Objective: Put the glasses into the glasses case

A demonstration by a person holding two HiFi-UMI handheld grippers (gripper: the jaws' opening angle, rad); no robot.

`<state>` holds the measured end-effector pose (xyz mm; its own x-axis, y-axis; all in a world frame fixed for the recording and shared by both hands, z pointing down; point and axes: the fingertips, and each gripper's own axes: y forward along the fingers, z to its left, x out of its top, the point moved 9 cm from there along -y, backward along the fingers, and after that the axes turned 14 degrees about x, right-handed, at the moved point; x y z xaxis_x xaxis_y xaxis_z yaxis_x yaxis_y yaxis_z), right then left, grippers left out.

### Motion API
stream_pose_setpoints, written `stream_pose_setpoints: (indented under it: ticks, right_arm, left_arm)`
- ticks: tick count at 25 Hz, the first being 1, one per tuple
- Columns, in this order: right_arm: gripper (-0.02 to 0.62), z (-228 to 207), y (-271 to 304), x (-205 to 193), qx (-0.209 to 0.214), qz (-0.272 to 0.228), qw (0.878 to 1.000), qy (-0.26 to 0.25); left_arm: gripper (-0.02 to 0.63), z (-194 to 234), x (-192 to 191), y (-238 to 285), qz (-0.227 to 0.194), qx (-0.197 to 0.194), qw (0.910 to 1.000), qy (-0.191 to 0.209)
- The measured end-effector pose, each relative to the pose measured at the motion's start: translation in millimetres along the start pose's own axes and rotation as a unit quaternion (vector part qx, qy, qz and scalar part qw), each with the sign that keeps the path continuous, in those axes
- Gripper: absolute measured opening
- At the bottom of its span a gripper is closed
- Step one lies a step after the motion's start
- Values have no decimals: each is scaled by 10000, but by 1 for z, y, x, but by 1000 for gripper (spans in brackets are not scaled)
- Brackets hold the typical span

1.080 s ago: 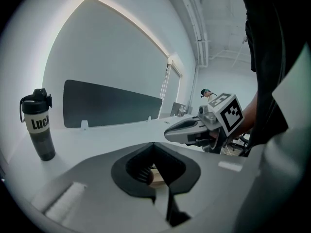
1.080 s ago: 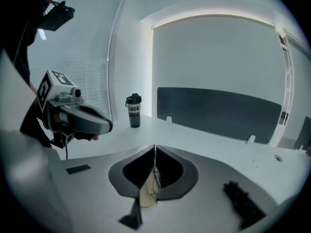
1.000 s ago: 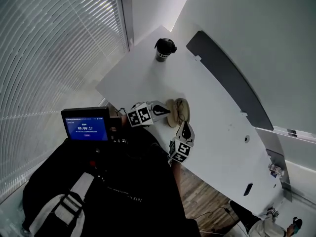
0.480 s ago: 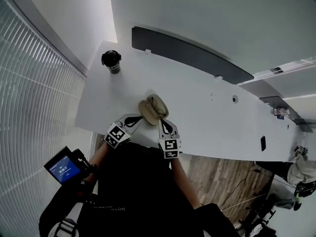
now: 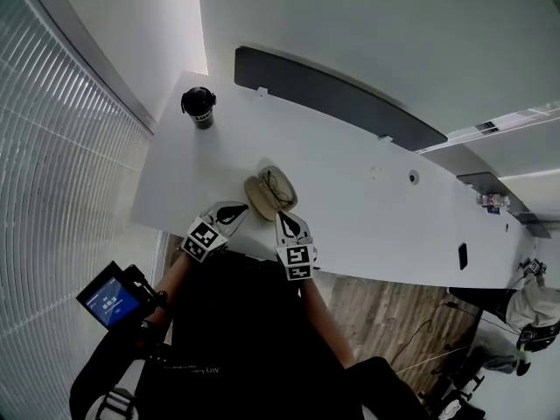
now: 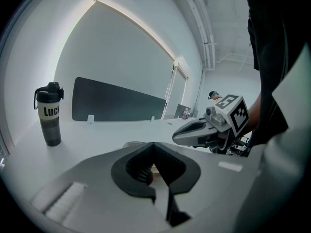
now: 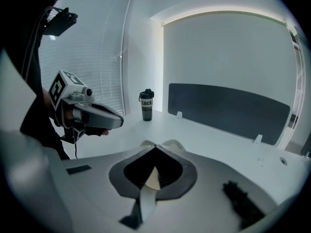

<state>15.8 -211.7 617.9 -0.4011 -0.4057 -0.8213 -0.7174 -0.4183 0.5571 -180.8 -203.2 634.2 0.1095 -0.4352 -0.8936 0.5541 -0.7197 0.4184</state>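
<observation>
An open tan glasses case (image 5: 259,199) lies on the white table (image 5: 350,199), near its front edge. Dark-rimmed glasses (image 5: 280,185) lie in its right half. My left gripper (image 5: 234,209) is shut and empty, just left of the case's near side. My right gripper (image 5: 283,216) is shut and empty too, just in front of the case. In the right gripper view the case's pale rim (image 7: 174,143) peeks over the closed tips (image 7: 155,147), and the left gripper (image 7: 116,122) shows at the left. In the left gripper view the case (image 6: 132,143) is mostly hidden behind the closed tips (image 6: 154,143).
A dark drink bottle (image 5: 199,107) stands at the table's far left corner. A long dark panel (image 5: 341,94) runs along the back edge. A small dark object (image 5: 461,255) lies far right. A person (image 5: 525,313) is at the lower right, on wooden flooring.
The head camera has swung round, so the table now lies across the frame. Both grippers stay shut by the case; the right one has edged slightly closer to it.
</observation>
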Motion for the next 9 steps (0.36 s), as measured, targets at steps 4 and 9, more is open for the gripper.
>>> stream_pose_setpoints:
  ticks: [4,9]
  right_arm:
    - [6,1,-7,-3,-11,-39,10000,23]
    - [6,2,-7,-1,3,-16,10000,25]
  left_arm:
    - [6,-3,0,-2,-2,32,10000,22]
    - [5,-1,-2,-5,103,66,9999,16]
